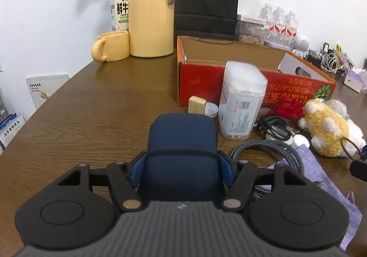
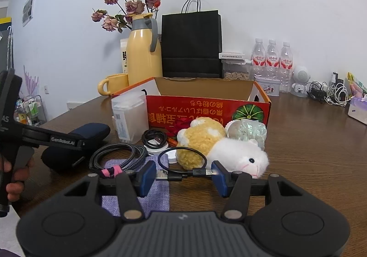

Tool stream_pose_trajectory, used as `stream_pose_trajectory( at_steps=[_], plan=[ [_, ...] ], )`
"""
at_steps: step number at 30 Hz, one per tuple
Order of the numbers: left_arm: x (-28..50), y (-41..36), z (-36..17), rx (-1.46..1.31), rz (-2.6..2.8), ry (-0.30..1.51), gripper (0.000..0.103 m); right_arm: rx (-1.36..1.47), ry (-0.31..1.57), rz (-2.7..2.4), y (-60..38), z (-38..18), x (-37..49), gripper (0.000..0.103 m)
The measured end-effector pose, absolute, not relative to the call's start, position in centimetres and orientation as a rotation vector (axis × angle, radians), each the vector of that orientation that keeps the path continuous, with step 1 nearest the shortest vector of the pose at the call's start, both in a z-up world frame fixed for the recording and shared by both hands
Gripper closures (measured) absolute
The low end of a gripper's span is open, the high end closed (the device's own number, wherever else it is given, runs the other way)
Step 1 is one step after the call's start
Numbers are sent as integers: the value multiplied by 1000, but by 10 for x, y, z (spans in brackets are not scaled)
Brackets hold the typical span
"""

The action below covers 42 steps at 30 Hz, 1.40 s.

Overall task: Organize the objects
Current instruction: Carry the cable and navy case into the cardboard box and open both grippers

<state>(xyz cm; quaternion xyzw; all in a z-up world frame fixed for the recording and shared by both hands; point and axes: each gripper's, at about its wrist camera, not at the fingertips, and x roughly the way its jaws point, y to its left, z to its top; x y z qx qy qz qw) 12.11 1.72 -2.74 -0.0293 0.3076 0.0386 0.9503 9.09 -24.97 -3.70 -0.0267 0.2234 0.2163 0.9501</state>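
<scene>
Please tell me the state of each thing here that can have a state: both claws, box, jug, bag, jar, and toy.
Left claw: shut on navy pouch.
Right claw: open around a short black cable.
Red box: open on top.
Yellow jug: upright, lid on.
Black bag: standing upright.
Clear jar: upright, capped.
Plush toy: lying down.

**Right claw spread around a short cable**

The right claw (image 2: 183, 179) stands wide, its blue pads either side of a short black USB cable (image 2: 181, 165) looped over a lilac cloth (image 2: 153, 195). Just beyond lies a yellow-and-white plush hamster (image 2: 220, 149), before an open red cardboard box (image 2: 206, 110) on the brown wooden tabletop (image 2: 309, 153). At left, the left claw (image 2: 75, 142) clamps a navy fabric pouch (image 2: 91, 130).
</scene>
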Motion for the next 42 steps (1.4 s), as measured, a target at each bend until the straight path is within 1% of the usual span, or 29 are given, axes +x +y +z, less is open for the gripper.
stream_pose_trajectory(
  at_steps=[7, 12, 18, 23, 30, 35, 38, 42],
  plan=[
    [108, 12, 5, -62, 47, 538, 38, -59, 420, 446, -246, -27, 92, 51],
    [114, 2, 37, -64, 11, 467, 38, -59, 375, 456, -241, -13, 104, 51],
    [145, -12, 68, -86, -17, 411, 38, -52, 313, 461, -232, 10, 134, 51],
    [184, -23, 81, -113, -34, 407, 38, -45, 274, 451, -225, 29, 172, 51],
    [249, -32, 77, -164, -10, 428, 38, -39, 288, 400, -212, 38, 246, 51],
    [295, -39, 60, -171, -3, 470, 38, -11, 366, 354, -205, 27, 299, 51],
    [316, -39, 50, -179, 5, 522, 38, -4, 417, 338, -203, 15, 315, 51],
    [325, -42, 38, -159, 8, 564, 38, -13, 465, 344, -201, 4, 323, 51]
  ],
)
